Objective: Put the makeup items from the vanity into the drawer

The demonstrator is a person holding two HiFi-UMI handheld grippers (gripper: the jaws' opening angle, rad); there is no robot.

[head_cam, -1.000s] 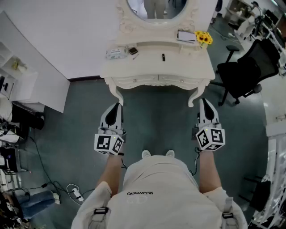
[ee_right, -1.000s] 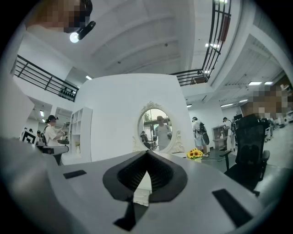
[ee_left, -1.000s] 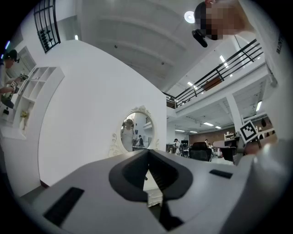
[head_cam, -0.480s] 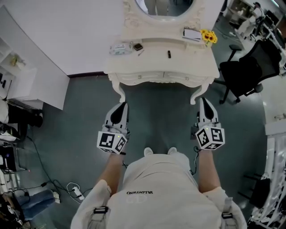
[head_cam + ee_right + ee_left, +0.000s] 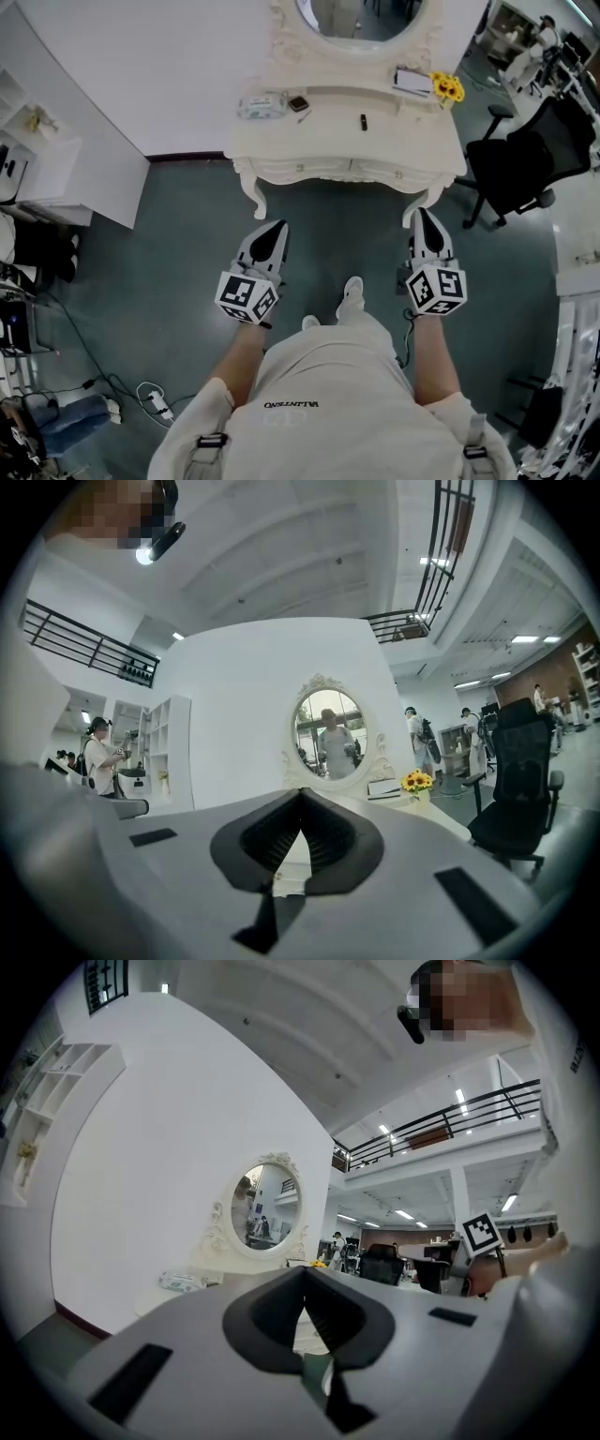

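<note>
The cream vanity [image 5: 403,141] stands ahead against the wall, with its mirror [image 5: 366,14] above and its drawers [image 5: 352,171] closed. On its top lie a wipes packet [image 5: 261,105], a small dark compact [image 5: 298,103], a black lipstick [image 5: 363,122] and a white notebook [image 5: 412,82]. My left gripper [image 5: 278,225] and right gripper [image 5: 421,214] hover over the floor short of the vanity's front, both shut and empty. The left gripper view shows the closed jaw tips [image 5: 303,1271] pointing at the mirror [image 5: 265,1208]. The right gripper's tips [image 5: 301,791] also meet.
Yellow sunflowers [image 5: 448,88] sit on the vanity's right corner. A black office chair [image 5: 520,169] stands right of the vanity. A white shelf unit [image 5: 47,178] and floor cables [image 5: 141,394] lie to the left. The person's shoe [image 5: 352,298] steps forward.
The person has walked closer to the vanity. The left gripper has moved right and forward; the right gripper has held its place in view. One foot has stepped ahead.
</note>
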